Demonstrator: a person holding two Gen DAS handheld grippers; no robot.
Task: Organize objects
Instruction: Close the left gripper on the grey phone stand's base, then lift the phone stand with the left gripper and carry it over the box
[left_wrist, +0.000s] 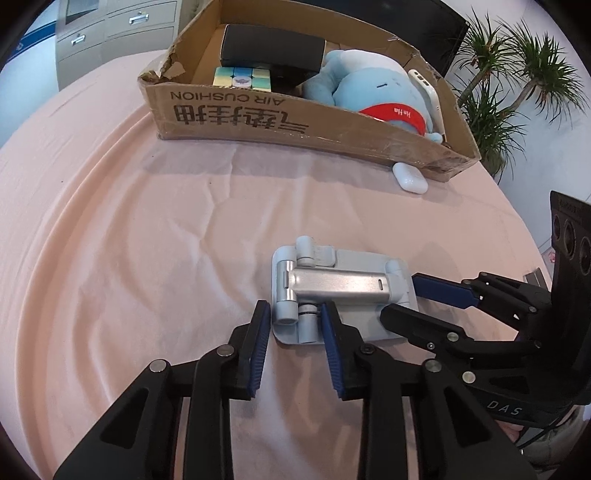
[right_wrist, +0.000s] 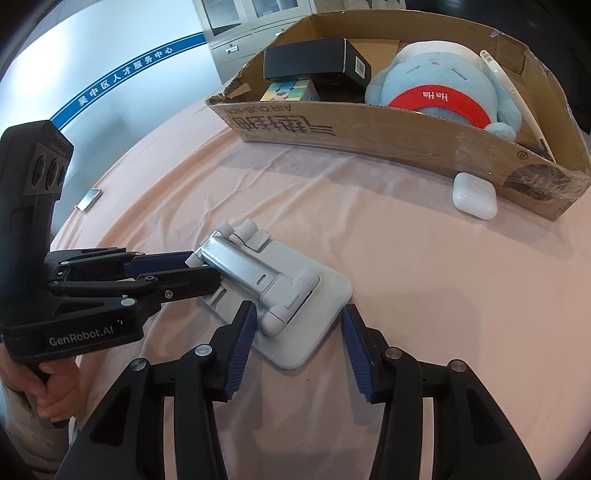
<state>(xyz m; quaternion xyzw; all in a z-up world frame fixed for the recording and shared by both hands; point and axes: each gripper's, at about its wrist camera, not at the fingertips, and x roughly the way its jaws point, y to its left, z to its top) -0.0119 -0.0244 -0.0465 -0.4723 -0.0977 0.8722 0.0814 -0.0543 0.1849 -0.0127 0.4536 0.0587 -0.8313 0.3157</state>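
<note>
A folded grey phone stand (left_wrist: 340, 291) lies flat on the pink tablecloth; it also shows in the right wrist view (right_wrist: 280, 291). My left gripper (left_wrist: 293, 314) is open, its fingers either side of the stand's hinge end. My right gripper (right_wrist: 299, 321) is open around the stand's other end, and shows from the side in the left wrist view (left_wrist: 402, 299). A white earbud case (left_wrist: 410, 178) lies on the cloth against the cardboard box (left_wrist: 258, 122), also seen in the right wrist view (right_wrist: 474, 201). The box (right_wrist: 369, 129) holds other objects.
In the box are a blue plush toy (right_wrist: 439, 81), a black box (right_wrist: 314, 61), a pastel puzzle cube (left_wrist: 242, 78) and a white phone (left_wrist: 428, 92). A small metal object (right_wrist: 88, 199) lies near the table's left edge. A potted plant (left_wrist: 517, 81) stands behind the box.
</note>
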